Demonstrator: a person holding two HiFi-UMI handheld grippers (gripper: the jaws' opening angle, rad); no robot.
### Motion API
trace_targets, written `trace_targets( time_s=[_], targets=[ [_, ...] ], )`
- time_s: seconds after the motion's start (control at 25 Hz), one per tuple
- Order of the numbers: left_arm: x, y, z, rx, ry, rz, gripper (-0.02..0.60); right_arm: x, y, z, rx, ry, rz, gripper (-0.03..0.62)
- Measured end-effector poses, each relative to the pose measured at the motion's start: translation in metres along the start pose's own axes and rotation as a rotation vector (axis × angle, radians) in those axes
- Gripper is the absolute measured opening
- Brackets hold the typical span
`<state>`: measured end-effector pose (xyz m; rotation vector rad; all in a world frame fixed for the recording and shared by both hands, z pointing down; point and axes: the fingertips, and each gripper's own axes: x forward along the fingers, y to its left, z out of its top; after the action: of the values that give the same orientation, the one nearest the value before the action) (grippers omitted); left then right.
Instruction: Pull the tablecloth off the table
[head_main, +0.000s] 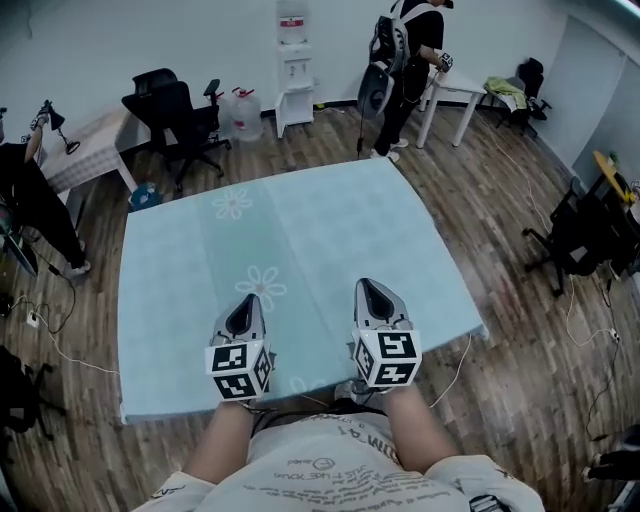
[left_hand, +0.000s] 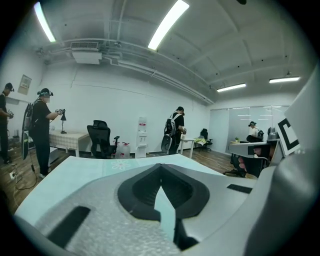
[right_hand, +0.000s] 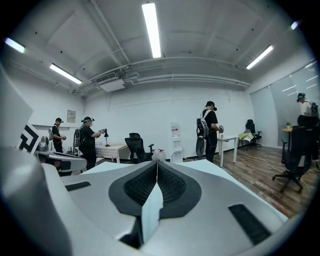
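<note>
Head view: tablecloth (head_main: 300, 230) runs away beneath left gripper (head_main: 246, 298) and right gripper (head_main: 369, 284), level at the table's near edge. Fingers closed, seemingly empty.

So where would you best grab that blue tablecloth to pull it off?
Probably by the near hem, coming from the person's side. The tablecloth lies flat and smooth on top, with nothing to pinch, but its edge hangs down a little there, a free flap for jaws. Two grips spaced apart should pull it evenly.
</note>
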<state>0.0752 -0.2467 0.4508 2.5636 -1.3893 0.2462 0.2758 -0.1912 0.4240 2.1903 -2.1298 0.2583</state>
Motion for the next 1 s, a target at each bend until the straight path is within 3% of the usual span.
trace_targets(
  time_s=[0.24, 0.4, 0.8, 0.84, 0.92, 1.0],
  targets=[
    [0.052, -0.004, -0.007, 0.003, 0.049, 0.105, 0.009, 0.056, -0.056, -0.018, -0.002, 0.078, 0.052, 0.014],
    [0.074, 0.006, -0.023, 0.003, 0.131, 0.162, 0.011, 0.096, -0.078, -0.033, -0.019, 0.142, 0.080, 0.014],
    [0.089, 0.078, -0.064, -0.044, 0.225, 0.334, 0.012, 0.159, -0.108, -0.075, -0.060, 0.254, 0.119, 0.015],
    [0.092, 0.089, -0.069, -0.046, 0.236, 0.341, 0.024, 0.164, -0.110, -0.082, -0.053, 0.270, 0.125, 0.015],
    [0.097, 0.115, -0.082, -0.056, 0.270, 0.343, 0.166, 0.175, -0.111, -0.097, -0.024, 0.310, 0.150, 0.033],
    [0.102, 0.142, -0.094, -0.061, 0.308, 0.349, 0.222, 0.189, -0.112, -0.112, -0.009, 0.361, 0.172, 0.178]
  ],
)
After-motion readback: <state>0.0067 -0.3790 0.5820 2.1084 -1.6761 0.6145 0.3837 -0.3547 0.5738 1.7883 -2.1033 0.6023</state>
